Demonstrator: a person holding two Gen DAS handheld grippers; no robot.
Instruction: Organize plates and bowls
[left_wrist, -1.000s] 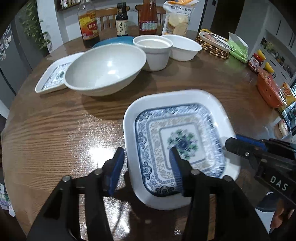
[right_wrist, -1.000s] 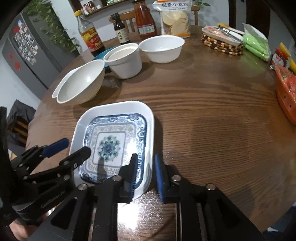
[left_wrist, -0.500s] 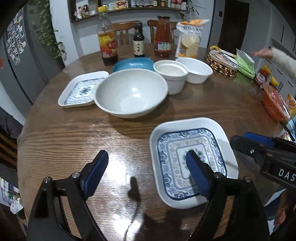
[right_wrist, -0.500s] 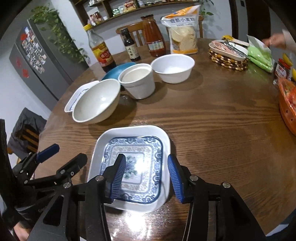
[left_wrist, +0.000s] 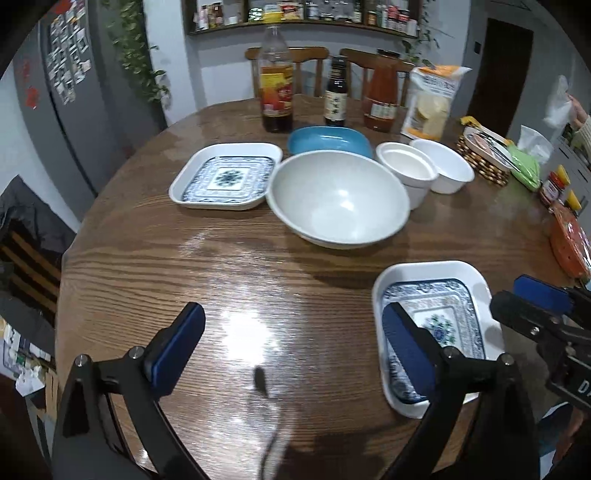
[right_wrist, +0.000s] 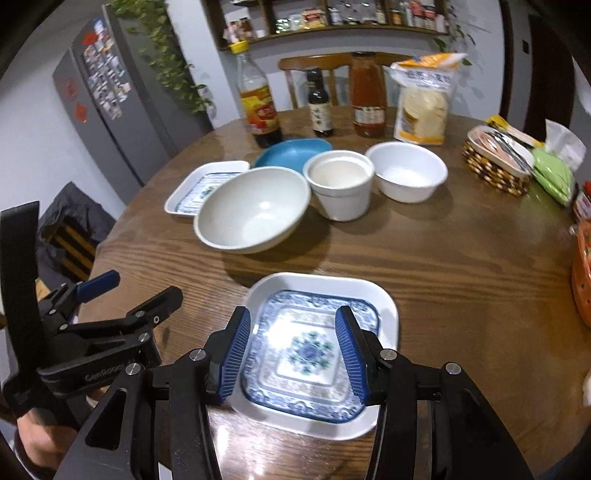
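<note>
A square white plate with a blue pattern (right_wrist: 317, 354) lies near the table's front edge; it also shows in the left wrist view (left_wrist: 436, 321). My right gripper (right_wrist: 293, 354) is open above it, not touching. My left gripper (left_wrist: 291, 350) is wide open over bare wood to the plate's left. A second patterned plate (left_wrist: 225, 177), a large white bowl (left_wrist: 338, 197), a blue dish (left_wrist: 328, 140), a white cup-shaped bowl (left_wrist: 406, 170) and a small white bowl (left_wrist: 447, 170) sit farther back.
Three bottles (left_wrist: 277, 88) and a snack bag (left_wrist: 432, 103) stand along the far edge of the round wooden table (left_wrist: 184, 258). A woven basket (left_wrist: 484, 155), green packets and an orange container (left_wrist: 569, 243) are at the right. Chairs stand behind.
Both grippers opened, let go of the near plate and pulled up and back. The plate now lies flat on the table.
</note>
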